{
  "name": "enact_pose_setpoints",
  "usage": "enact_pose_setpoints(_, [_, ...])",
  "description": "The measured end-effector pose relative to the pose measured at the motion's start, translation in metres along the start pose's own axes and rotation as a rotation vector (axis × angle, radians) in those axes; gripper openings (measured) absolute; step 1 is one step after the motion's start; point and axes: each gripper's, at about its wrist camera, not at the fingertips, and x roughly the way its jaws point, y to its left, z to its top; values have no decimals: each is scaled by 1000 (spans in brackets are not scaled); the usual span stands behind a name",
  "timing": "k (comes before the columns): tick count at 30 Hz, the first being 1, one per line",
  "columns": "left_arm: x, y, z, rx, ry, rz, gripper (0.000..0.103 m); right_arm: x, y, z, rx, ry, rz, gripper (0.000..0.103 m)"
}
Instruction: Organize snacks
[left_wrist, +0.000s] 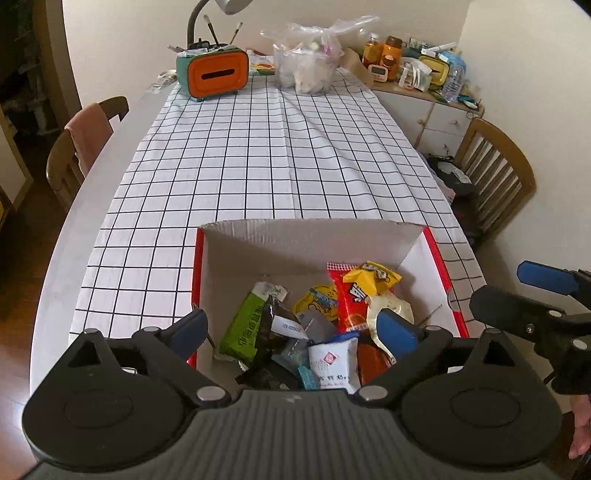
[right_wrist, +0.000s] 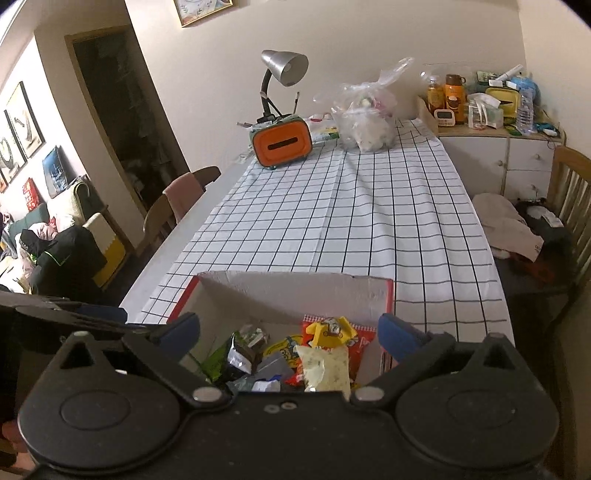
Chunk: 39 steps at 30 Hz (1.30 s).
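The snacks (left_wrist: 314, 332) are seen gathered in an open cardboard box (left_wrist: 314, 243) at the near end of the checked surface (left_wrist: 258, 166), apparently so that loose packets are kept in one place. The left hand-held gripper (left_wrist: 295, 328) is held over the box with its jaws apart and nothing between them. The right hand-held gripper (right_wrist: 290, 332), at 3 o'clock from the left one, is likewise spread and empty. At 12 o'clock, far off, a tissue holder (left_wrist: 216, 75) and a plastic bag (left_wrist: 308, 66) are left.

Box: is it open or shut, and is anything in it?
Open. The box has no lid over it, and snack packets lie piled inside.
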Motion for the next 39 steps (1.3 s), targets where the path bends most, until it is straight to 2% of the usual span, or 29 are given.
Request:
enact_pose_setpoints(15, [1,-11,-13,13,54,4,99,-12,-1,-11,30,-17,-23,103])
enact_pose_setpoints(39, [-2,-15,-18,5,63,19,99,-12,-2,-14,48,10,-16,103])
